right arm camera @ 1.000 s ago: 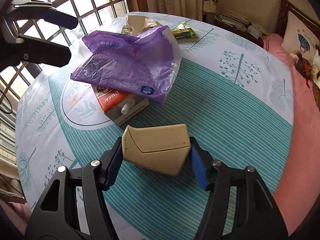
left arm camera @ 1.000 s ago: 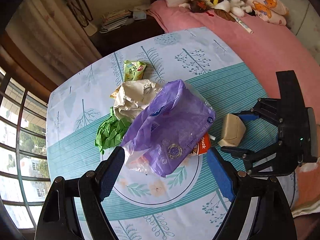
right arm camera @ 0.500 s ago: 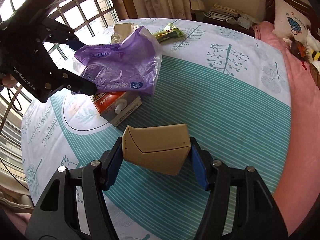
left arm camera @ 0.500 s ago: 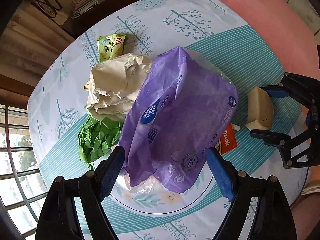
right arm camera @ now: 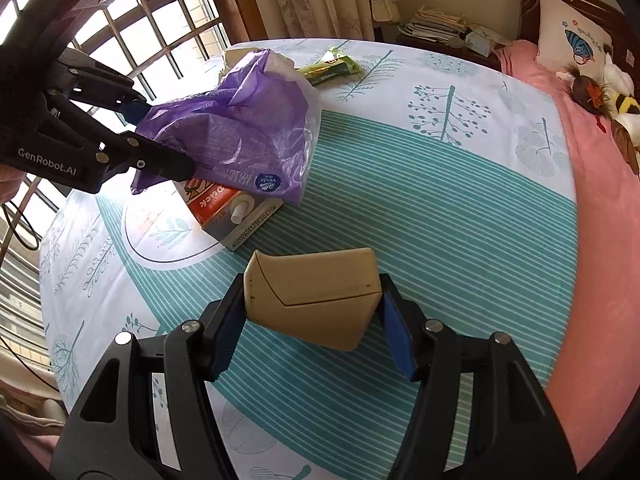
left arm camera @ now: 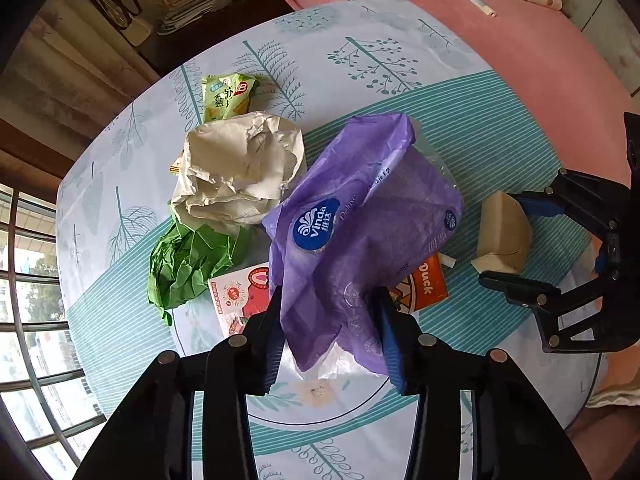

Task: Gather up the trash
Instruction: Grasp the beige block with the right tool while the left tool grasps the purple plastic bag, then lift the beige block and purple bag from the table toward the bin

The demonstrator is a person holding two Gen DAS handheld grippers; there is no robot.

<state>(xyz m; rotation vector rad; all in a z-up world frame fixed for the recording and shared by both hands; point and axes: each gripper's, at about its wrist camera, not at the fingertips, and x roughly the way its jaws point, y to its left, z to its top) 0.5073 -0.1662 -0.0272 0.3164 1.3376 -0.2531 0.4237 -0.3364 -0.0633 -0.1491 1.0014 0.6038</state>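
Trash: left tongs [left arm camera: 328,320] pinch the purple bag [left arm camera: 360,216], right tongs [right arm camera: 316,320] clamp a tan box [right arm camera: 316,296]. Only the left view shows green paper [left arm camera: 188,264]; the carton [right arm camera: 232,208] lies half hidden.

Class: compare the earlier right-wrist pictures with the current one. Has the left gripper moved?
Yes. The left gripper has come in from the window side toward the orange carton and shut on the purple bag.

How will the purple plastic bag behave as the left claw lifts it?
The purple bag is thin, creased film, so it will probably sag and drape. It looks light and partly see-through, likely nearly empty. Pinched at one edge by the left claw, it may drag across the carton beneath.
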